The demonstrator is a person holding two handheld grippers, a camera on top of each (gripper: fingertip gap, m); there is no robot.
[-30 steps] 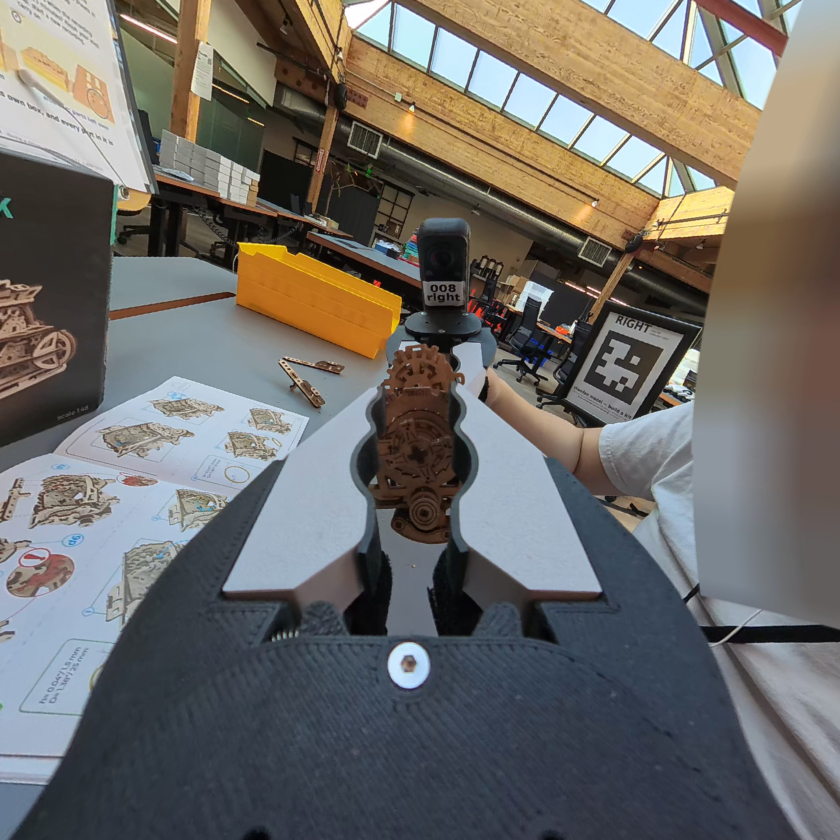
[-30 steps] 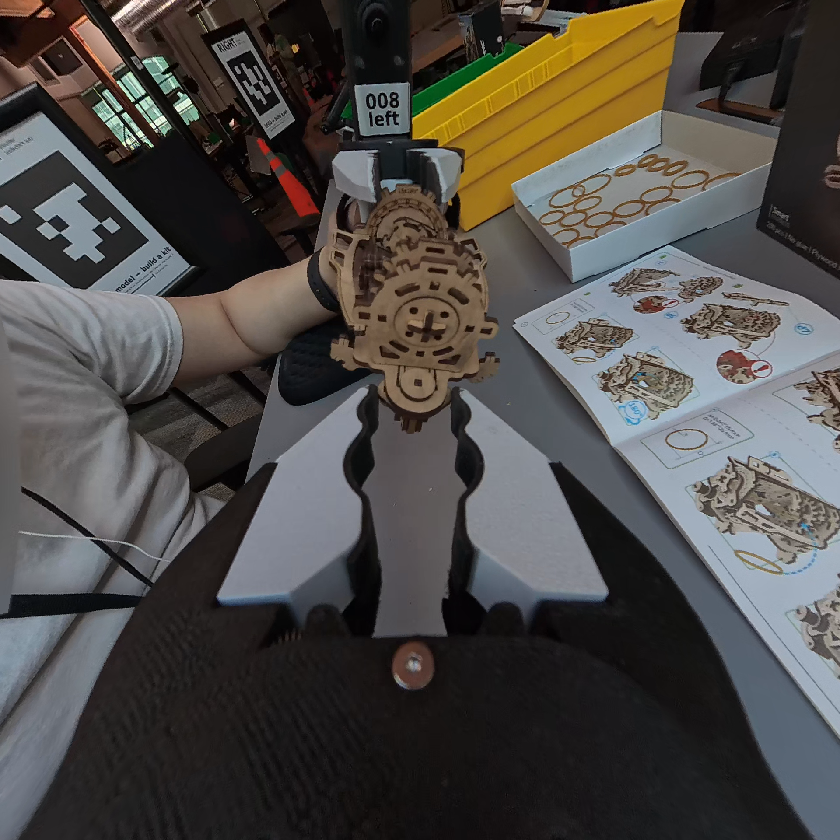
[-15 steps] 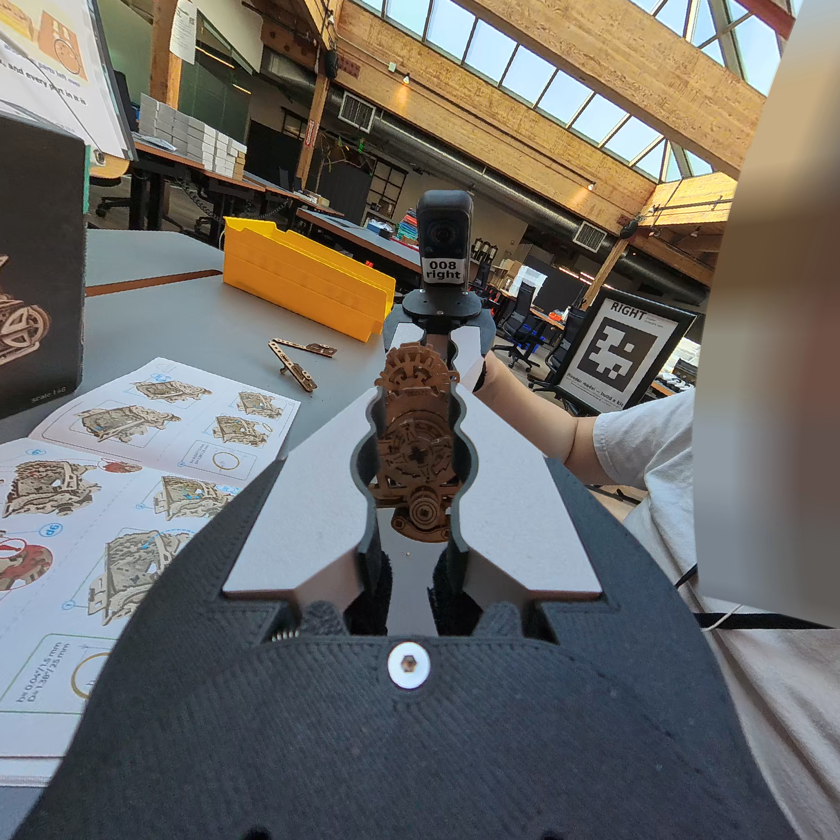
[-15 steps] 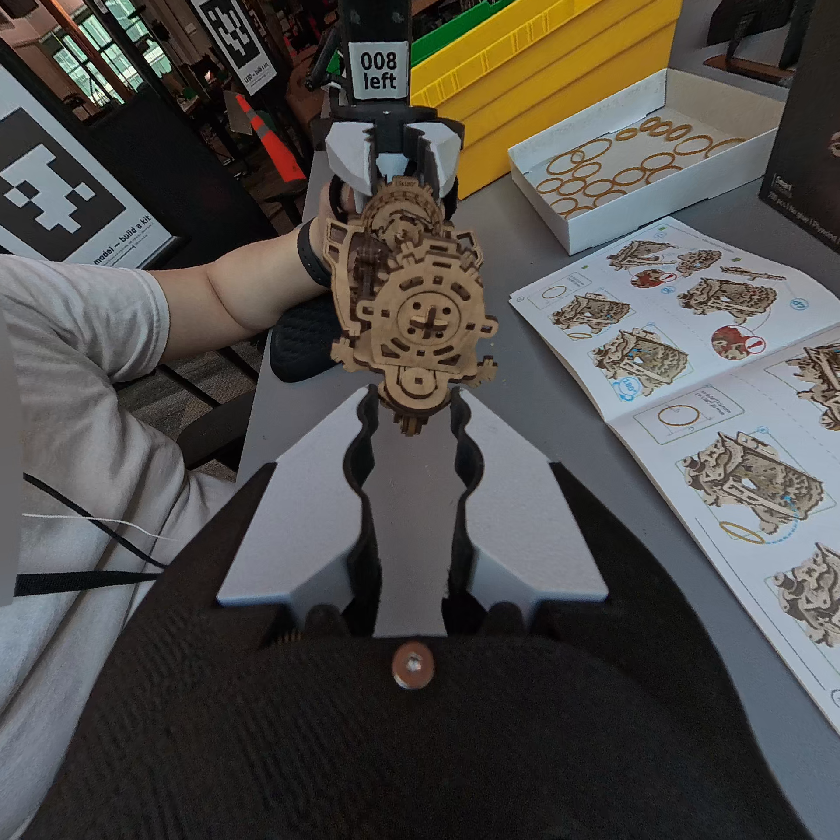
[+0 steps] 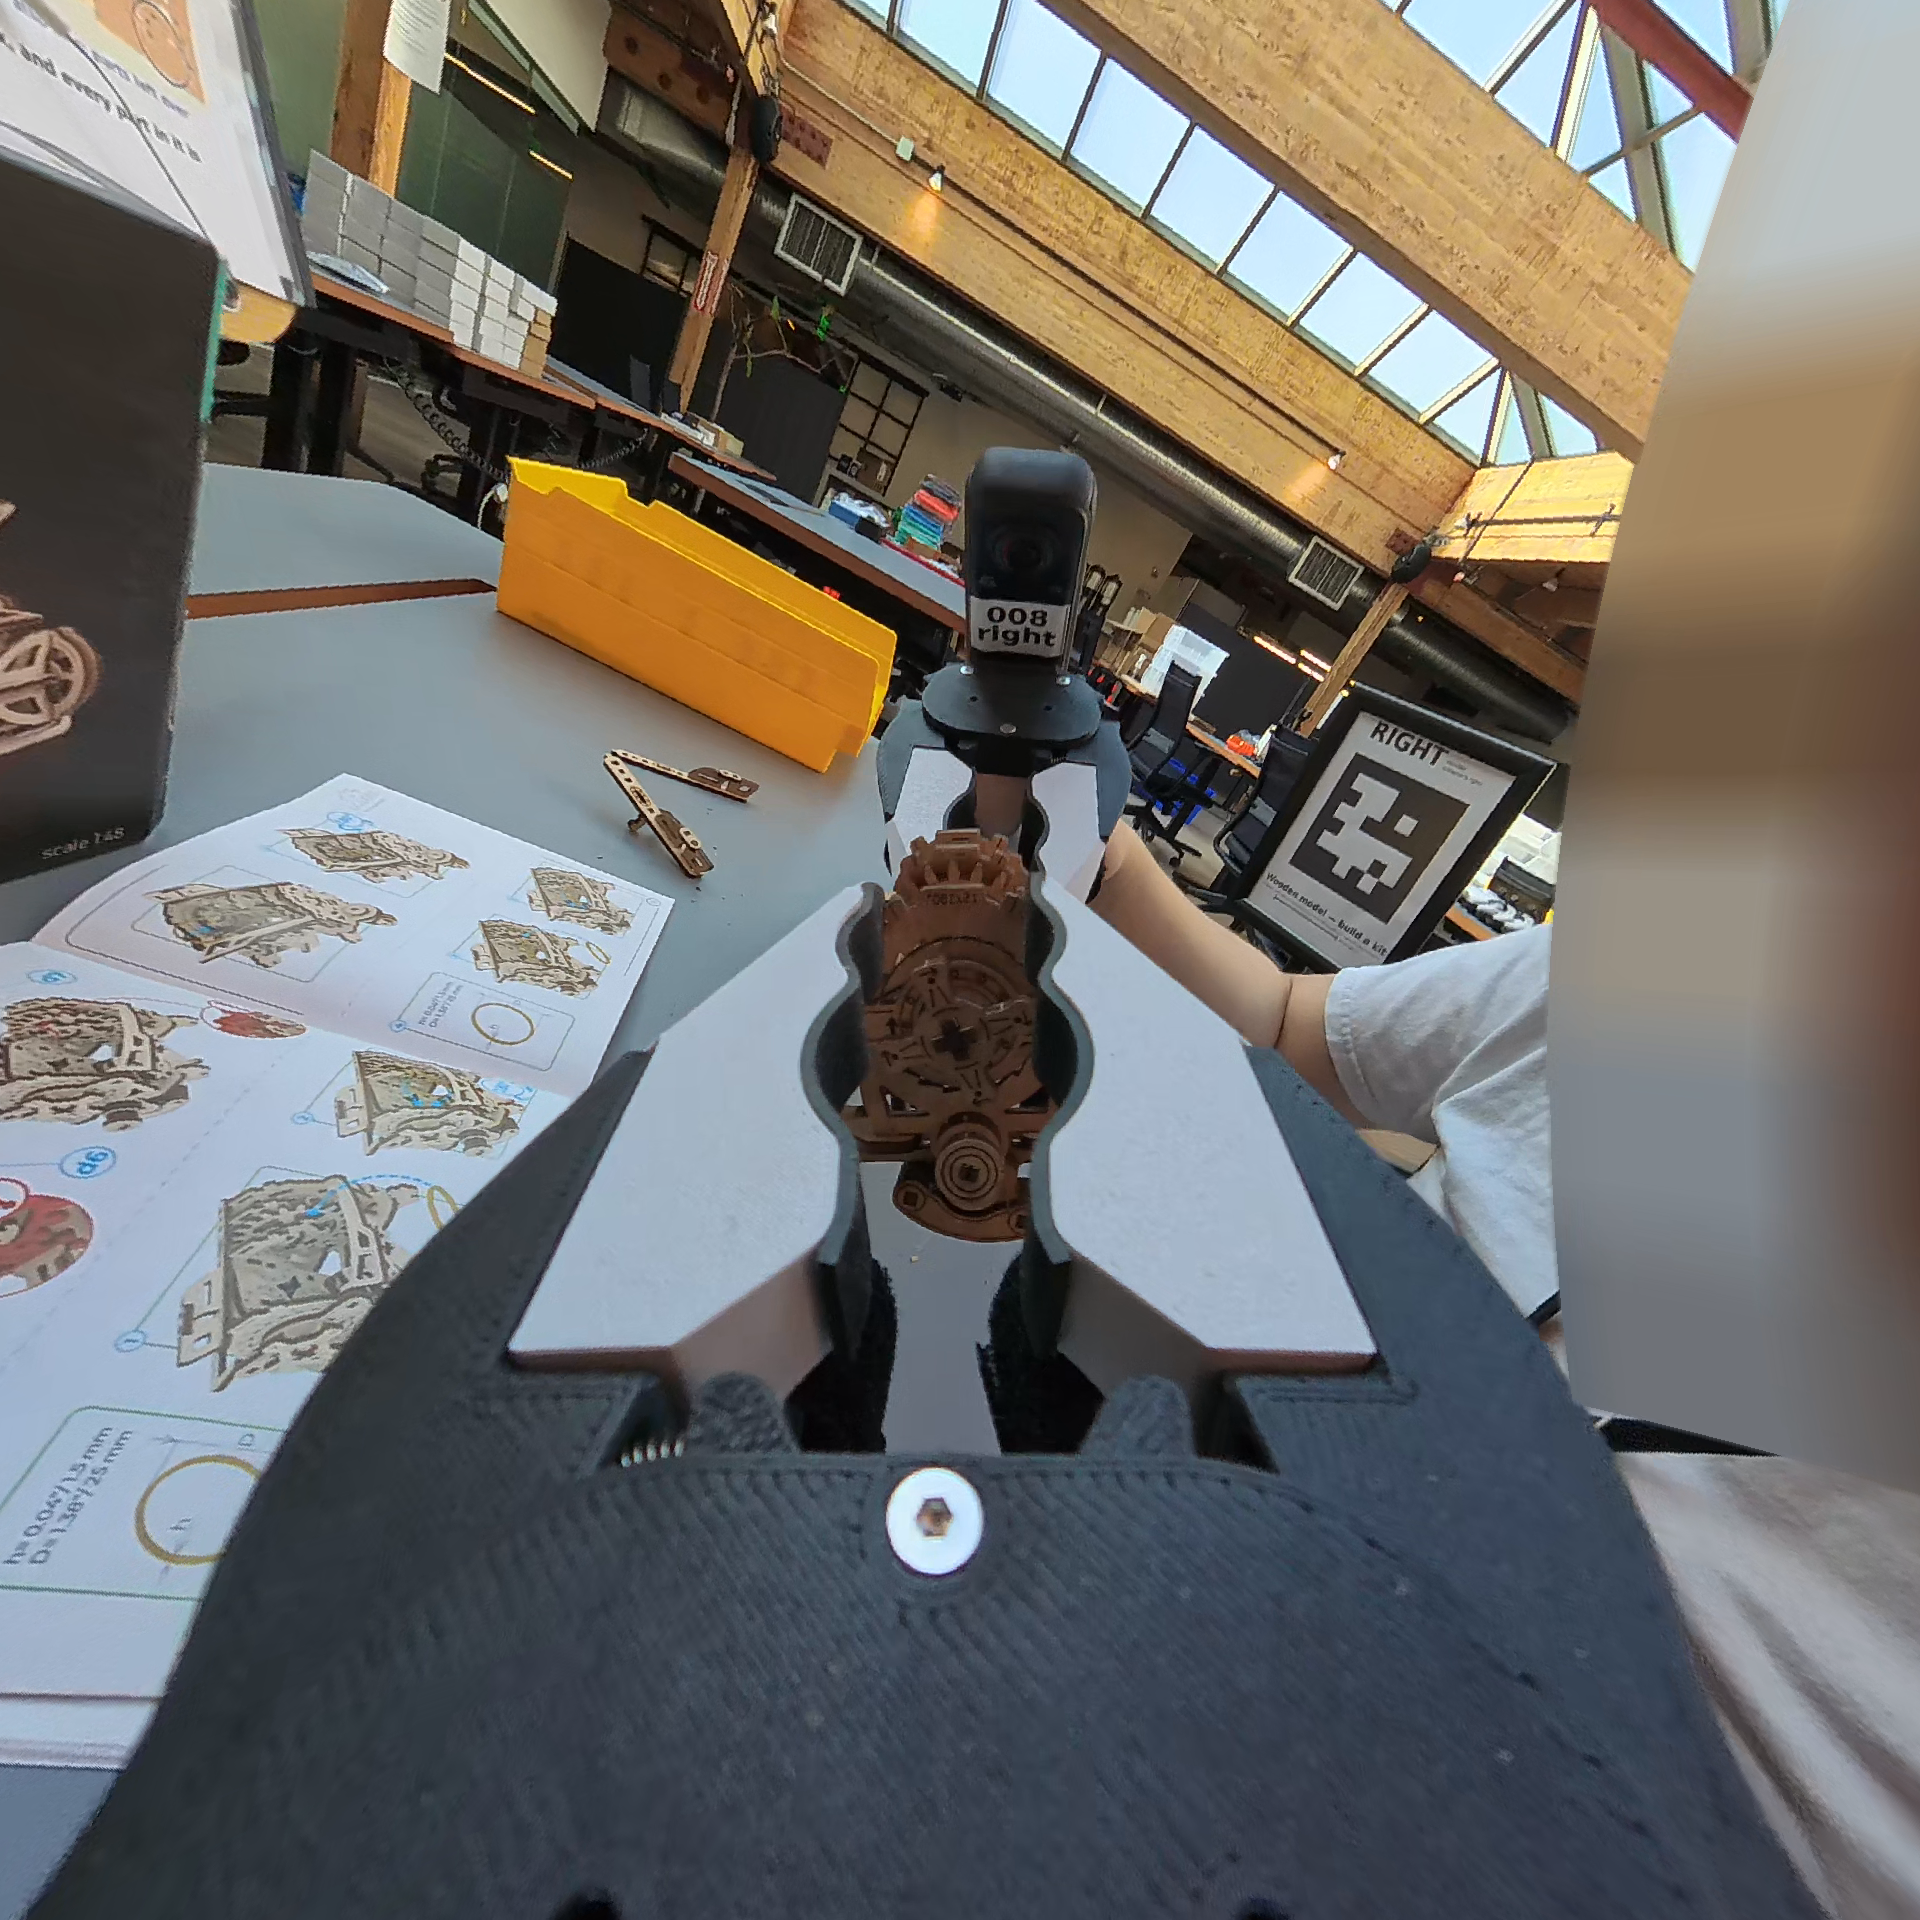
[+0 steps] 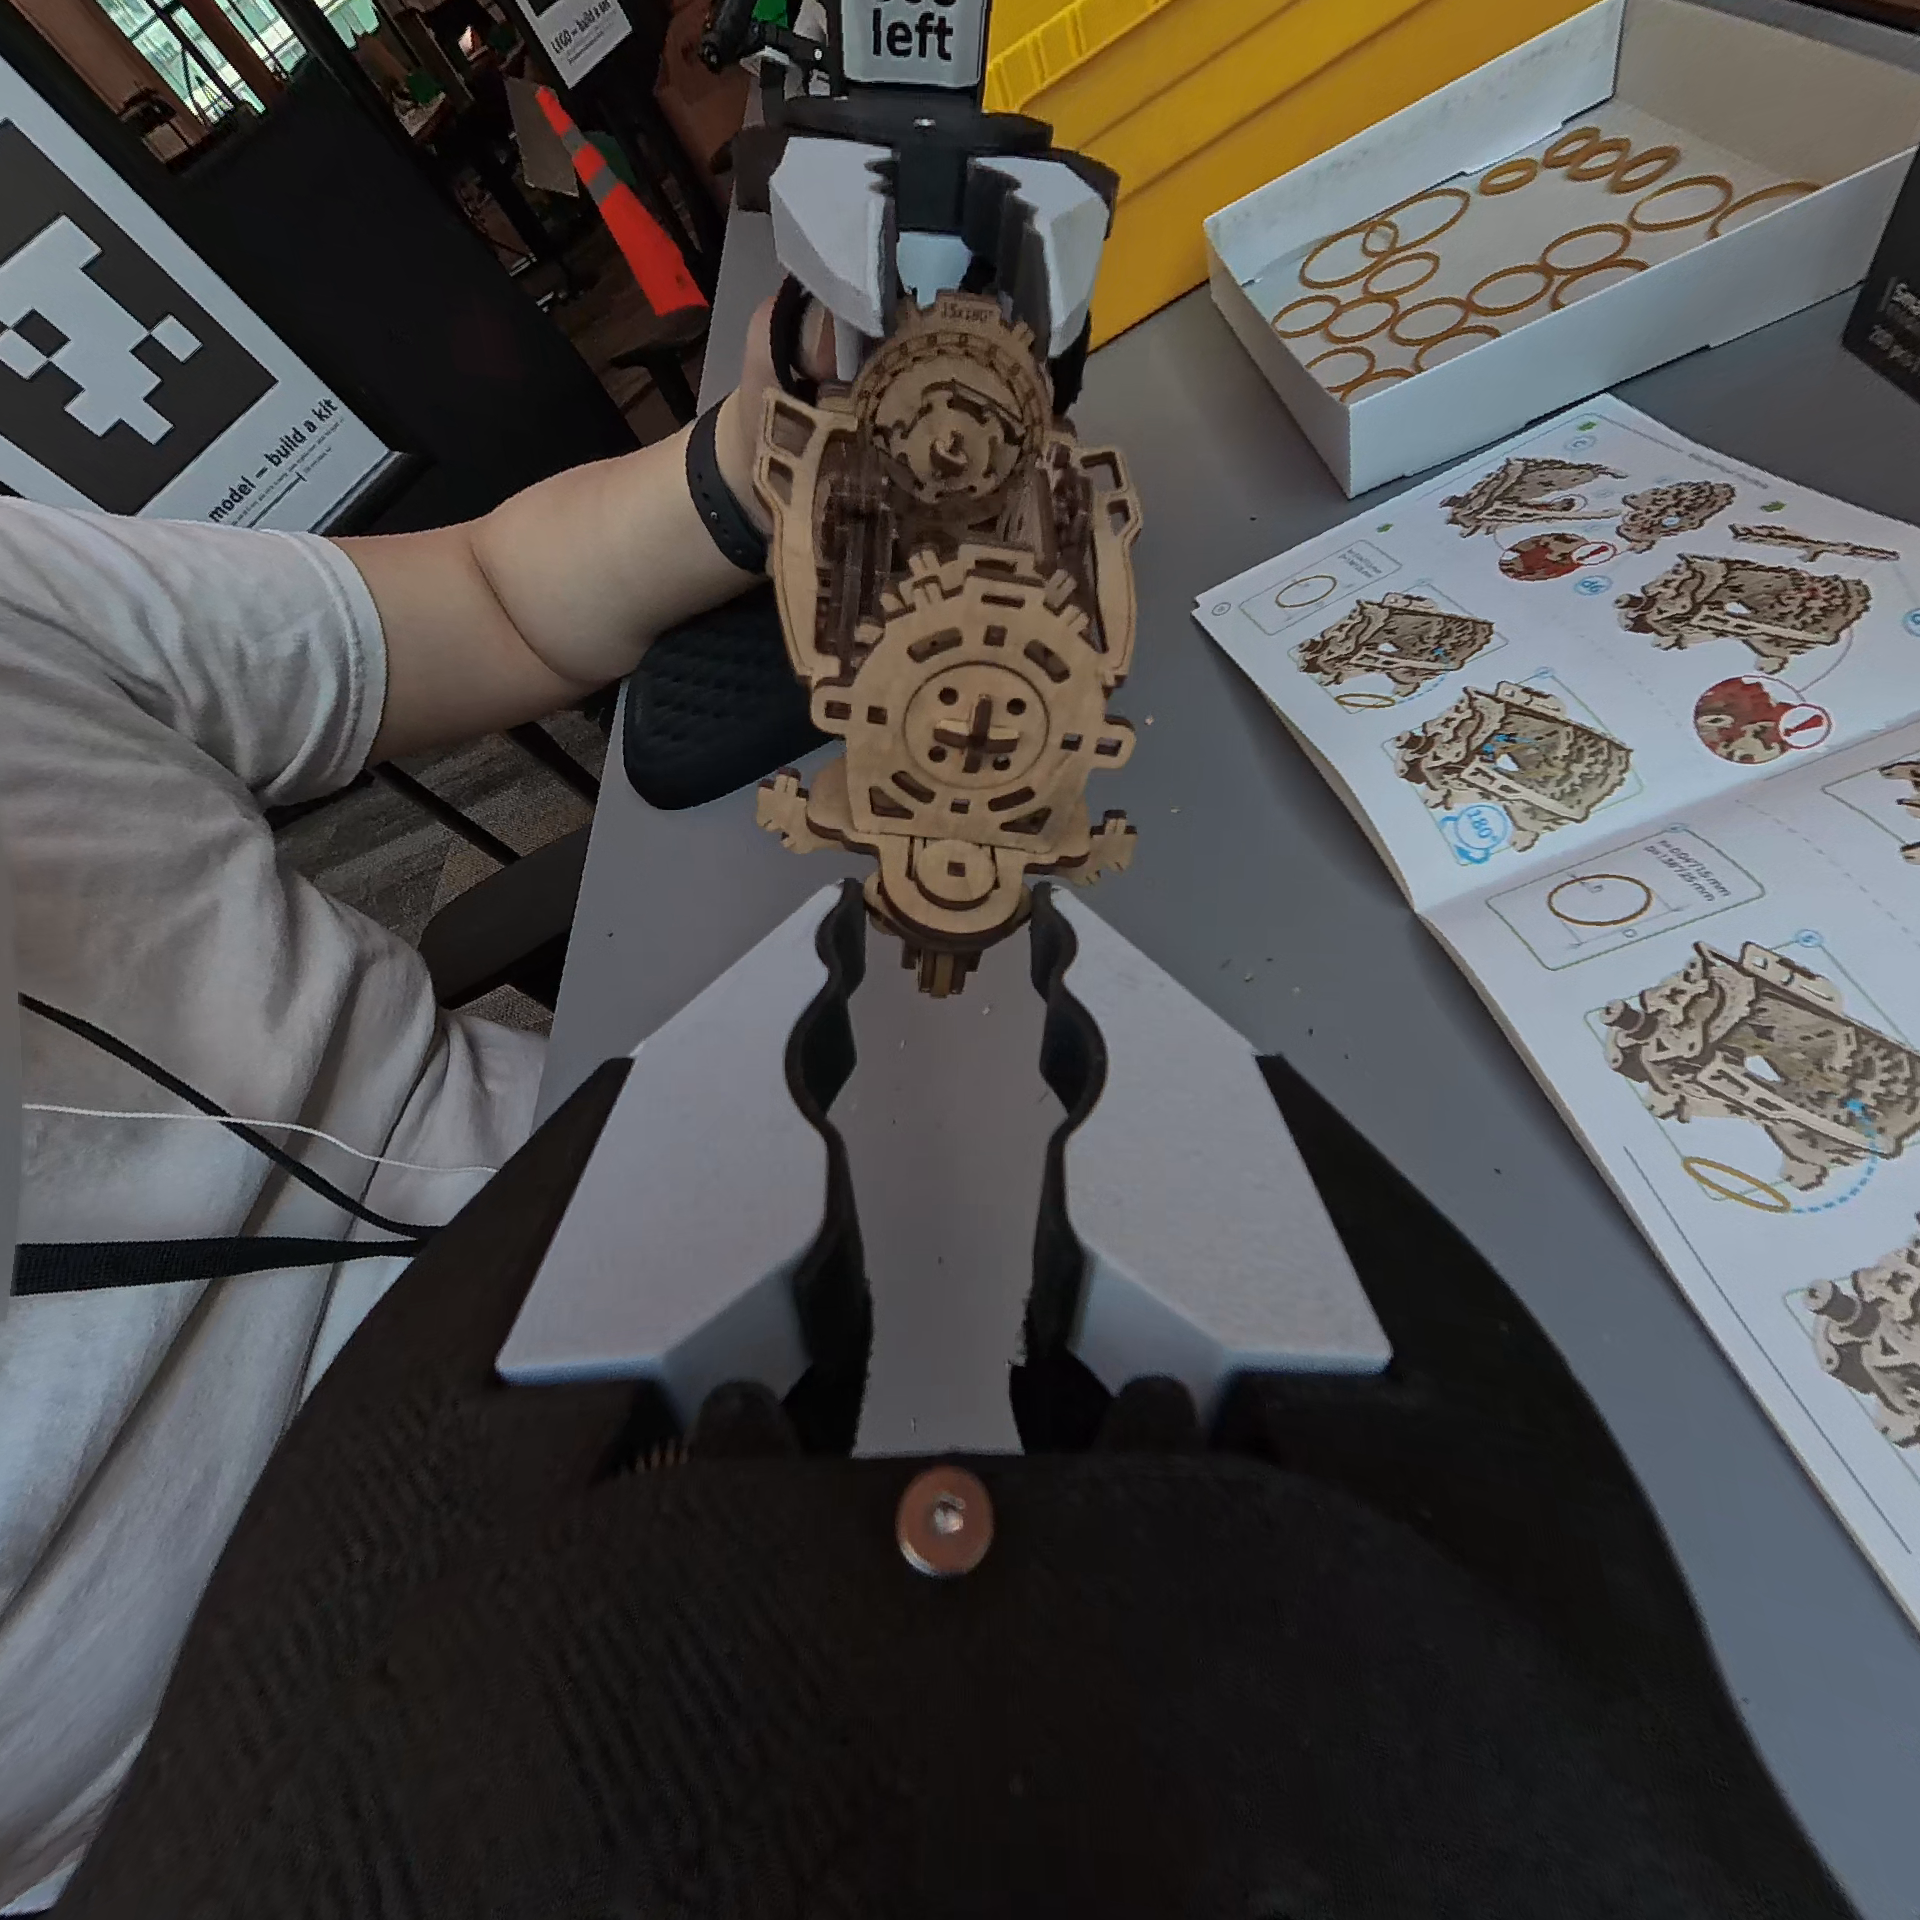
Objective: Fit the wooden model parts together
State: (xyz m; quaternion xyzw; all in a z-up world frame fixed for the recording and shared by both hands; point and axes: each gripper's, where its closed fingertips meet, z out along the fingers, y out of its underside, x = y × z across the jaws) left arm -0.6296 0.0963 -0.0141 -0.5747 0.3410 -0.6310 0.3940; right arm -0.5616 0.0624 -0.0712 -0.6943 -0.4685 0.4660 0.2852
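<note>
A brown wooden gear model (image 5: 951, 1039) hangs in the air between my two grippers, which face each other. My left gripper (image 5: 951, 914) is shut on its body, and its fingers (image 5: 727, 1143) clamp both sides. In the right wrist view the model (image 6: 956, 665) stands tall, with a round slotted plate facing me and a gear wheel above it. My right gripper (image 6: 945, 914) is shut on the small round end at the bottom. The left gripper (image 6: 935, 281) grips the top end there. The right gripper (image 5: 987, 821) shows beyond the model in the left wrist view.
An open instruction booklet (image 5: 312, 987) (image 6: 1662, 831) lies on the grey table (image 5: 416, 686). Two loose wooden strips (image 5: 665, 800) lie near a yellow bin (image 5: 686, 623). A white box of rubber rings (image 6: 1507, 260) and a black kit box (image 5: 83, 520) stand nearby. A person's arm (image 6: 571, 582) reaches in. The left gripper's tips are roughly 10 cm from the right gripper's.
Both grippers have kept their hold on the model. In the right wrist view the model has tilted, so its upper gear now shows more, and the left gripper sits higher in frame.
</note>
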